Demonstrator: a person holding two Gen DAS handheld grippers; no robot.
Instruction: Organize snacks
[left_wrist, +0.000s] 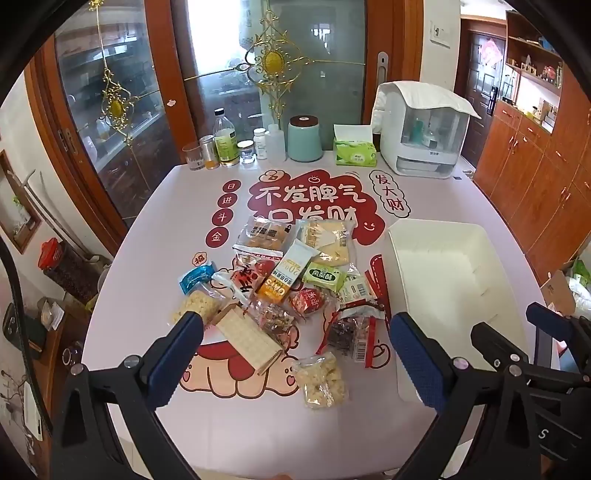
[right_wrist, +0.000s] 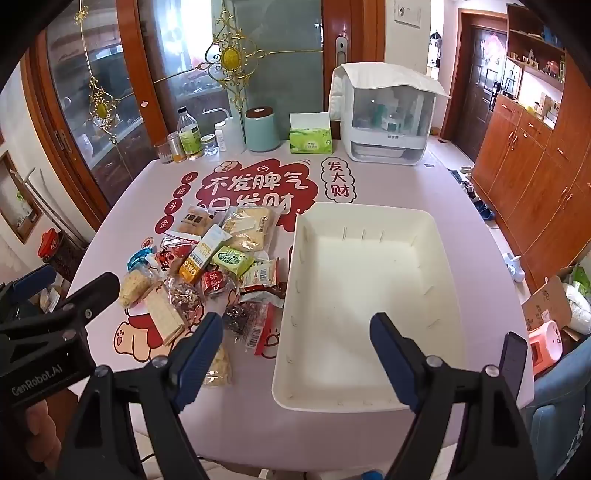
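Observation:
A pile of wrapped snacks lies on the table, left of an empty white bin. It holds an orange bar pack, a green pack, a wafer pack and a puffed-snack bag. My left gripper is open and empty, hovering above the near side of the pile. My right gripper is open and empty, above the near left rim of the bin. The pile also shows in the right wrist view.
At the table's far edge stand bottles and jars, a teal canister, a green tissue box and a white appliance. Wooden cabinets line the right wall. A cardboard box sits on the floor at right.

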